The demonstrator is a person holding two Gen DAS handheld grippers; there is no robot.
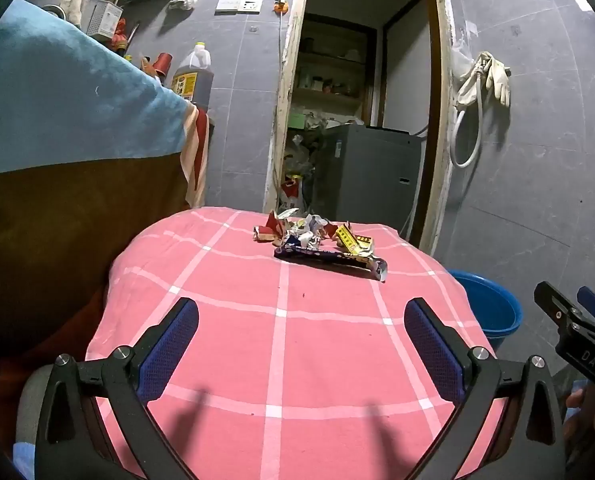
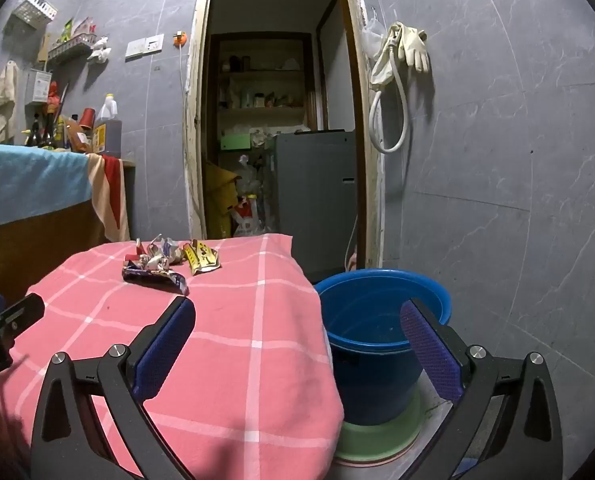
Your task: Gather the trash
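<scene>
Both our grippers, left (image 1: pixel 301 344) and right (image 2: pixel 297 344), hover wide apart and hold nothing. Ahead on the pink checked cloth (image 1: pixel 257 340) lies the trash pile (image 1: pixel 317 242): crumpled wrappers, one long purple, one yellow. Our blue bucket (image 2: pixel 381 320) stands beside the table.

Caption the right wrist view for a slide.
Open right claw faces wrappers on pink cloth, blue bucket alongside.
</scene>
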